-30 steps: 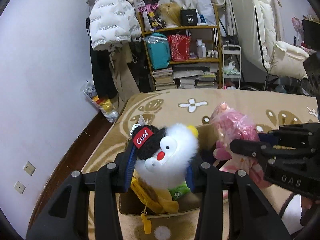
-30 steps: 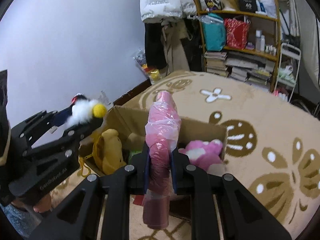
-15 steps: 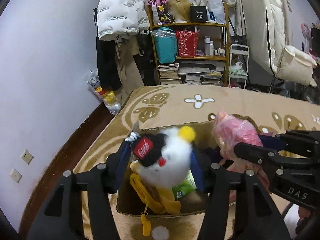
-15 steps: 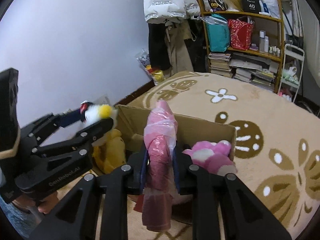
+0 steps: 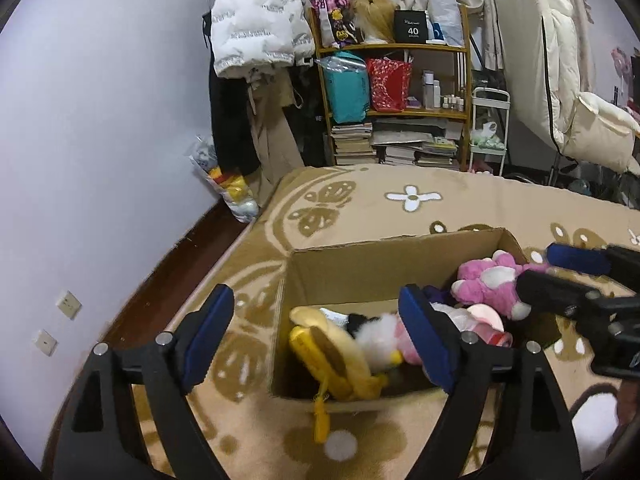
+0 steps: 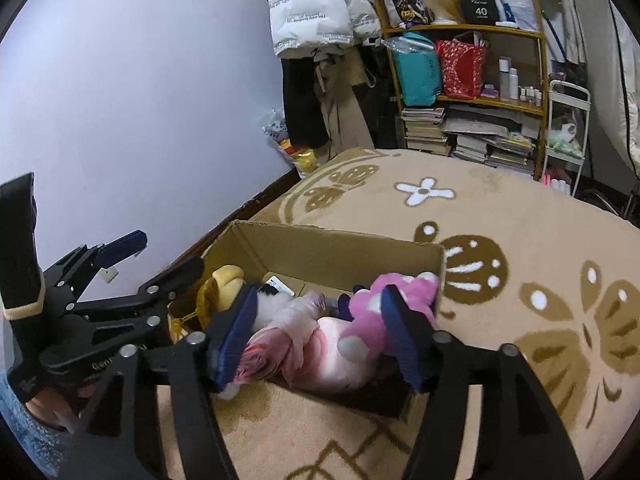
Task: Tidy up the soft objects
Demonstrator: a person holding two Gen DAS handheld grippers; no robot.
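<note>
An open cardboard box (image 5: 360, 268) stands on the rug. In it lie a white fluffy toy with a black hat (image 5: 376, 336), a yellow plush (image 5: 328, 348) and a pink plush with white spots (image 5: 488, 280). My left gripper (image 5: 316, 312) hovers over the box's near left end, its jaws opening, with nothing pressed between the pads. My right gripper (image 6: 320, 300) hangs over the right half of the box (image 6: 340, 252), jaws opening too. Below it lies the pink plastic-wrapped toy (image 6: 304, 320) beside the spotted pink plush (image 6: 372, 312). Its pads touch neither.
A beige patterned rug (image 5: 440, 208) covers the floor beside a dark wood strip and pale wall (image 5: 100, 140). Behind stand a cluttered bookshelf (image 5: 400, 100), a hanging white jacket (image 5: 256, 28), a white cart (image 5: 488, 132) and a plastic bag (image 5: 232, 192). A person's hand (image 6: 44, 404) holds the left gripper (image 6: 156, 256).
Both grippers went from shut to open. The white fluffy toy fell from the left one into the box, and the pink wrapped toy fell from the right one into the box.
</note>
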